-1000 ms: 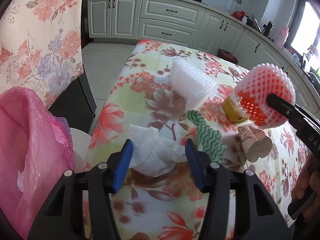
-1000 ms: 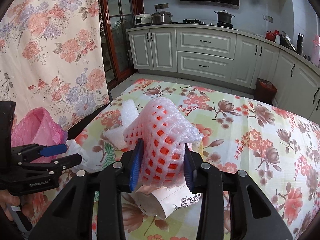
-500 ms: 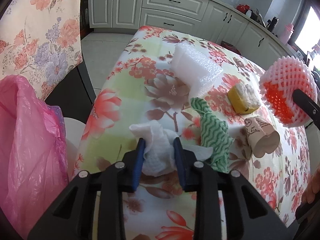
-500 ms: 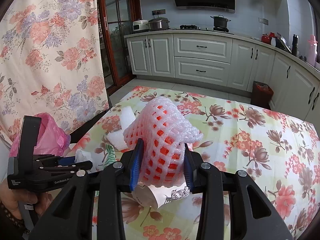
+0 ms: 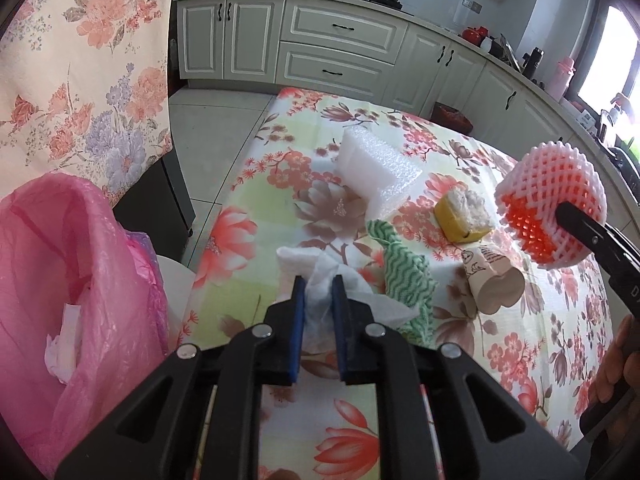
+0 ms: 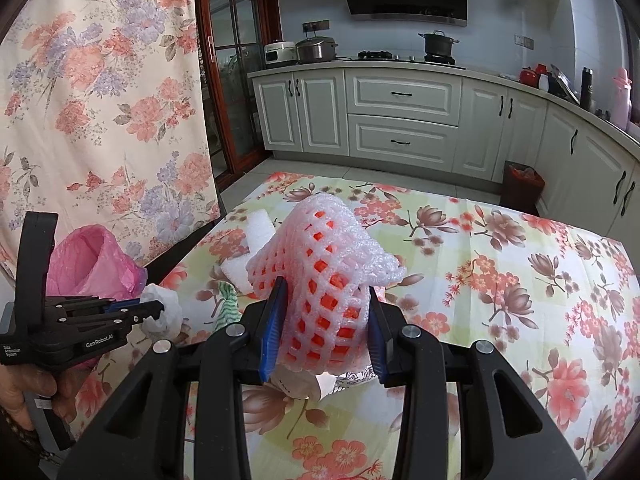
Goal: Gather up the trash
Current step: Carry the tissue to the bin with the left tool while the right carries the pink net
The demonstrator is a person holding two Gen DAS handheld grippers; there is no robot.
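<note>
Near the table's left edge (image 5: 224, 216), the left gripper (image 5: 319, 300) is clamped on a white tissue (image 5: 320, 280), beside the pink bag (image 5: 60, 280). Above the tabletop, the right gripper (image 6: 324, 324) squeezes a foam fruit net (image 6: 324, 264).

white kitchen cabinets (image 6: 400, 120) | tiled floor (image 5: 216, 128) | floral curtain (image 6: 100, 100) | bright window (image 5: 608, 60)

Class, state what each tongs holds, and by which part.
Left tongs: the white tissue, pinched at its bunched middle. Right tongs: the pink foam net, gripped across its lower sides.
</note>
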